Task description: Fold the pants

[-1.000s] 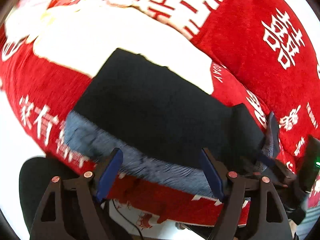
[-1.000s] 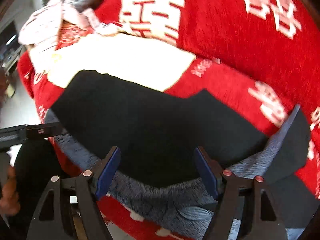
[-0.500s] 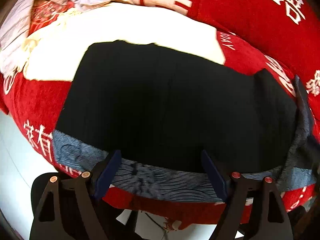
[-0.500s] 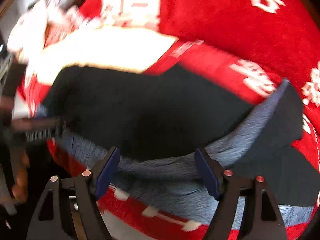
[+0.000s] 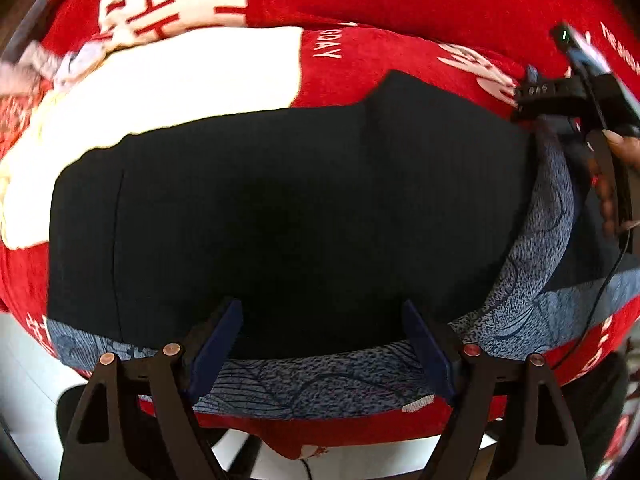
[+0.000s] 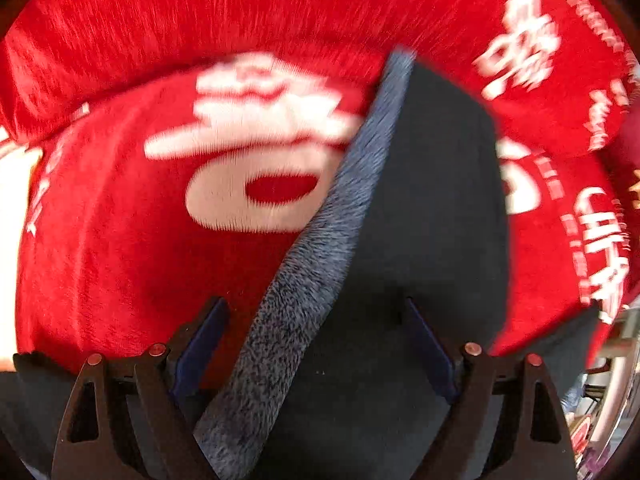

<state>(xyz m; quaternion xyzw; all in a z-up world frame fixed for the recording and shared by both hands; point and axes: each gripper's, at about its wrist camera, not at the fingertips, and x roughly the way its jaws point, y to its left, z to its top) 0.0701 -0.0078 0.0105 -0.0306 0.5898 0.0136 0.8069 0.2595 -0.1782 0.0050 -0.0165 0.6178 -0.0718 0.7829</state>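
The black pants (image 5: pixel 280 208) lie spread flat on a red blanket (image 5: pixel 400 56), with their blue-grey patterned lining (image 5: pixel 320 384) showing along the near edge. My left gripper (image 5: pixel 320 344) is open over that near edge, holding nothing. In the right wrist view a black flap of the pants (image 6: pixel 432 200) with a blue-grey fuzzy edge (image 6: pixel 320 248) lies on the blanket. My right gripper (image 6: pixel 316 344) is open above it, holding nothing. The right gripper also shows in the left wrist view (image 5: pixel 576 92) at the pants' far right end.
The red blanket has white characters (image 6: pixel 256 148) and a large white patch (image 5: pixel 160 92). Crumpled light clothes (image 5: pixel 48 64) lie at the far left. White floor (image 5: pixel 24 376) shows below the blanket's near edge.
Both grippers have swung to the right. The left one came closer over the pants' near edge; the right one moved from the middle of the pants to the flap at their right end.
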